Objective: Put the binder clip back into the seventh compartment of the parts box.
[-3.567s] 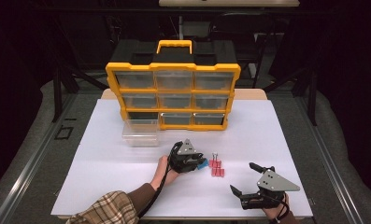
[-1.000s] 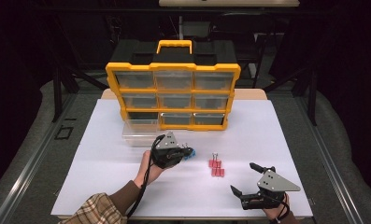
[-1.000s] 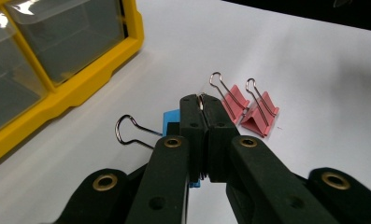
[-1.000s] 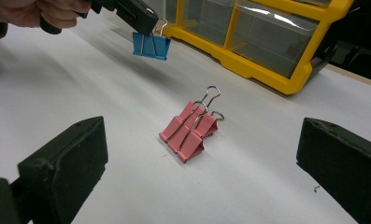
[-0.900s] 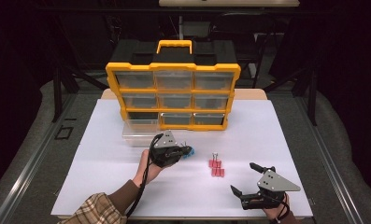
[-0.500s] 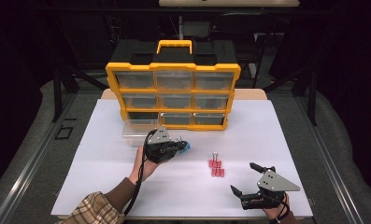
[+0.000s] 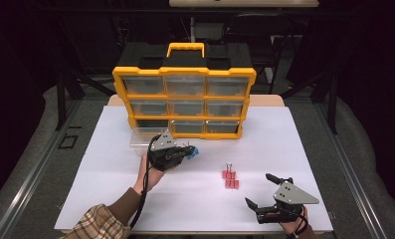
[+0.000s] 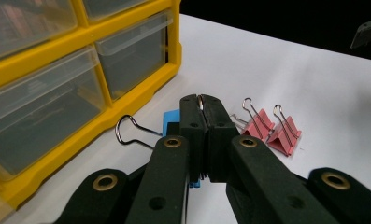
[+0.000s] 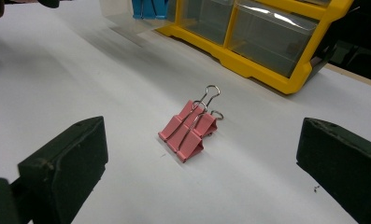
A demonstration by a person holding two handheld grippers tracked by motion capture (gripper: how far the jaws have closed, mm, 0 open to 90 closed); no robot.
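My left gripper [image 7: 186, 152] is shut on a blue binder clip [image 7: 193, 152], held just in front of the yellow drawer organizer [image 7: 184, 99]. In the left gripper view the jaws meet on the blue binder clip [image 8: 170, 119], whose wire handle sticks out to the left. A few pink binder clips [image 7: 230, 179] lie in a tight group on the white table. My right gripper [image 7: 258, 189] rests open near the front right edge; in its own view the pink binder clips [image 9: 188, 130] lie ahead between its wide-apart jaws.
A clear drawer [image 7: 141, 137] stands pulled out on the table before the organizer's empty lower-left slot; the right gripper view shows blue clips [image 9: 148, 8] in it. The white table [image 7: 309, 149] ends close behind the right gripper.
My left gripper has carried the blue clip leftward and farther back, away from the pink clips and nearer the clear drawer. The right gripper has stayed put.
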